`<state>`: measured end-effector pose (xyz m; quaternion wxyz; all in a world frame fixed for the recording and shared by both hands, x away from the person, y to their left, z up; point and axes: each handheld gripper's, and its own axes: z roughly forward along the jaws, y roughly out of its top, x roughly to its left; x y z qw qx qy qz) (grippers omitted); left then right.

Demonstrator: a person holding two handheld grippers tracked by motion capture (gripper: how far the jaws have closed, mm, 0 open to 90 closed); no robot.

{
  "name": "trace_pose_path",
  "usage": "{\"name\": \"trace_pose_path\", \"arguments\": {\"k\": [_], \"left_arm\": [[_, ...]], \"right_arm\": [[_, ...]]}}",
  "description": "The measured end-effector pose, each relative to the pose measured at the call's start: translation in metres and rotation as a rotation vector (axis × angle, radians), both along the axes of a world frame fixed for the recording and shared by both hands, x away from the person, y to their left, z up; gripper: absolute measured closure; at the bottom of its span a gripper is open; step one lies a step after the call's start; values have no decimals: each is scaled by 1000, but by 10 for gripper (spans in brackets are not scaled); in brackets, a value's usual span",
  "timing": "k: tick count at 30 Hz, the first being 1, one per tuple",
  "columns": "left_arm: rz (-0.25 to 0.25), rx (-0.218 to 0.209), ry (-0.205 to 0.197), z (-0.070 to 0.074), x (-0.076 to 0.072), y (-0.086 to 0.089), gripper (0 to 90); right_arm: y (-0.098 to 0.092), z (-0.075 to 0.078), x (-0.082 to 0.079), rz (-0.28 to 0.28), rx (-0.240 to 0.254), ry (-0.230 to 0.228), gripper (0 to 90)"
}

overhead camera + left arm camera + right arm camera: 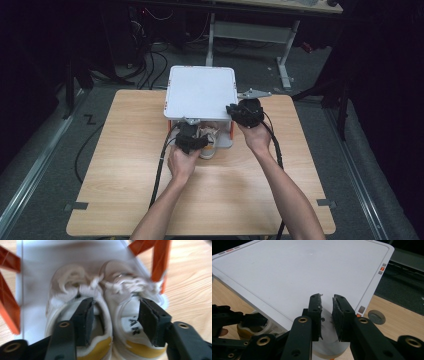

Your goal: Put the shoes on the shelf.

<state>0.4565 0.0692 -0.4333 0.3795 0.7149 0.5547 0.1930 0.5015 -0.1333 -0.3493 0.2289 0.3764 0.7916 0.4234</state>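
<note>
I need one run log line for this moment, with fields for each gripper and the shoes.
left gripper: open, jaws inside white shoes | right gripper: shut, above white shelf top | shoes: under shelf, heels outward

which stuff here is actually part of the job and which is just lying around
In the job:
pair of white shoes on the lower shelf
white two-tier rack
left gripper, open over the shoes
right gripper, nearly shut over the rack's top

Lying about:
cables on the floor
desk frame behind
</note>
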Motion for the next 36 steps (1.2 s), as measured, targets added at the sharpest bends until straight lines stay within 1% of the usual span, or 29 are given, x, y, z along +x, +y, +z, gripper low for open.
{"name": "trace_pose_path", "arguments": {"k": [2, 4, 5, 6, 8, 9, 10, 12, 14, 16, 17, 18, 19, 20, 21, 22, 24, 25, 26, 31, 35, 36], "left_arm": [[-10, -10, -22, 6, -5, 0, 424], [-20, -8, -47, 12, -10, 0, 401], [-20, -8, -47, 12, -10, 0, 388], [-32, -7, -56, 17, -16, 0, 369], [-49, 4, -47, 20, -21, 1, 333], [-57, 11, -30, 21, -24, 2, 312], [-57, 34, -15, 22, -27, 3, 289], [-53, 78, -14, 22, -34, 5, 262], [-50, 94, -5, 21, -40, 10, 235], [-43, 104, 16, 18, -45, 15, 205], [-43, 104, 16, 18, -45, 15, 199], [-38, 123, 33, 13, -49, 18, 192], [-34, 129, 46, 10, -50, 19, 187], [-34, 129, 46, 10, -50, 19, 185], [-35, 129, 58, 6, -51, 19, 172], [-42, 124, 85, -2, -50, 19, 156], [-44, 134, 103, -8, -48, 17, 138], [-44, 134, 103, -8, -48, 17, 127], [-45, 141, 117, -13, -46, 14, 113], [-42, 150, 133, -21, -40, 6, 104], [-24, 162, 130, -23, -38, 2, 110], [-13, 165, 134, -23, -38, 1, 111]], "right_arm": [[0, 0, 0, -1, -3, -2, 771], [1, 0, -1, -2, -4, -3, 771], [1, 0, -1, -2, -5, -4, 771], [1, 0, -1, 0, -6, -5, 771], [1, 0, -1, 0, -11, -8, 771], [1, 0, -1, 0, -11, -9, 770], [1, 0, -1, -1, -11, -9, 770], [1, 0, -1, -1, -17, -13, 771], [1, 0, -1, -2, -16, -14, 770], [1, 0, -1, -1, -13, -11, 771], [1, 0, -1, -1, -13, -11, 771], [1, 0, -1, 0, -15, -12, 771], [1, 0, -1, -1, -15, -13, 771], [2, 0, -1, -1, -17, -15, 771], [2, 0, -2, -1, -20, -17, 771], [2, 0, -2, -1, -21, -18, 771], [2, 0, -2, -1, -22, -18, 771], [2, 0, -2, -1, -22, -18, 771], [2, 0, -2, -1, -20, -18, 770], [2, -1, -3, -2, -23, -24, 770], [2, -1, -3, -4, -28, -32, 770], [2, -1, -4, -5, -27, -34, 770]]}}
